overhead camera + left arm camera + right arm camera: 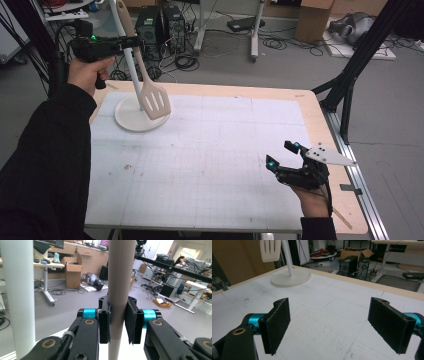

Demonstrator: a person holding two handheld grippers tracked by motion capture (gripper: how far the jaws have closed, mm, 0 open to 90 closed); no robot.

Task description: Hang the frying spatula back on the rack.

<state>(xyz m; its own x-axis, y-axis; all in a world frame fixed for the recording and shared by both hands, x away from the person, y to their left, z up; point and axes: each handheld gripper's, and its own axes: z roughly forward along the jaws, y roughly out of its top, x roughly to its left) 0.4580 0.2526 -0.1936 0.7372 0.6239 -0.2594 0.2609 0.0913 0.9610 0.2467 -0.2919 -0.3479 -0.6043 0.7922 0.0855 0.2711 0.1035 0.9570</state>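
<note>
A beige slotted spatula (154, 101) hangs blade down over the far left of the table, held by its handle (118, 277). My left gripper (129, 44) is shut on that handle high above the table, and both pads (131, 322) press on it. Right beside the spatula stands a white stand with a thin pole (131, 65) on a round base (131, 122). The blade hangs just over the base's right edge. My right gripper (281, 153) rests low at the near right of the table, open, with nothing between its jaws (332, 325). Ahead of it are the blade (270, 250) and the base (292, 277).
A white gridded mat (210, 155) covers the wooden table (320, 125). The pole (18, 297) stands close to the left of the held handle. Black frame legs (350, 75) rise off the table's right side. Computers and cables (165, 30) lie on the floor beyond.
</note>
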